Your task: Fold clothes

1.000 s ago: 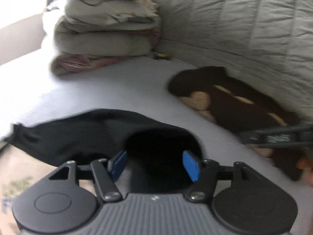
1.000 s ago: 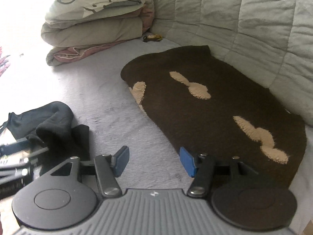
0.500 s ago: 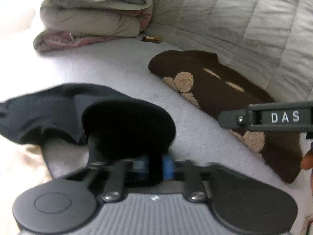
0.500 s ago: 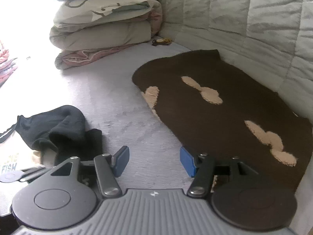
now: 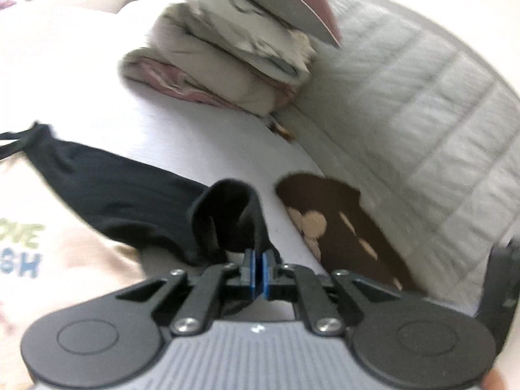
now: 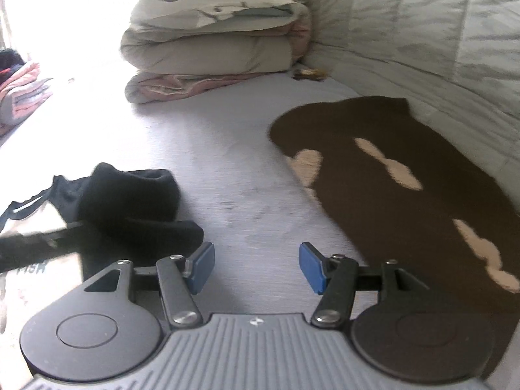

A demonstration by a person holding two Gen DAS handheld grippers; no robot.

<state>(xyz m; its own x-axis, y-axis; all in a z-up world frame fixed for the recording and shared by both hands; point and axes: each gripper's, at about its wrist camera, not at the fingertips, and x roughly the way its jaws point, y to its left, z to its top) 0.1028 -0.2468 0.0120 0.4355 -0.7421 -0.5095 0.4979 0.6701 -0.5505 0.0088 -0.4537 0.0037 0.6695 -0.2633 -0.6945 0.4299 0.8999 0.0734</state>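
A black garment (image 5: pixel 123 195) lies on the pale bed sheet (image 5: pixel 201 143), stretched out to the left with a thin strap at its far end. My left gripper (image 5: pixel 259 265) is shut on a bunched fold of it, and the cloth loops up just beyond the blue pads. In the right wrist view the same black garment (image 6: pixel 130 201) sits bunched at the left, with the left gripper's dark arm across it. My right gripper (image 6: pixel 256 266) hangs open over bare sheet, nothing between its fingers. A brown fleece garment (image 6: pixel 390 188) with tan patches lies flat at the right.
A stack of folded bedding and pillows (image 6: pixel 211 45) stands at the back. A quilted grey headboard (image 6: pixel 422 22) runs along the right. A pale printed garment (image 5: pixel 29 253) lies under the black one at left. More folded cloth (image 6: pixel 22 94) sits at far left.
My left gripper closed on the black garment, then pulled it and rolled, so the view now tilts. My right gripper stayed open and drifted slightly over the sheet.
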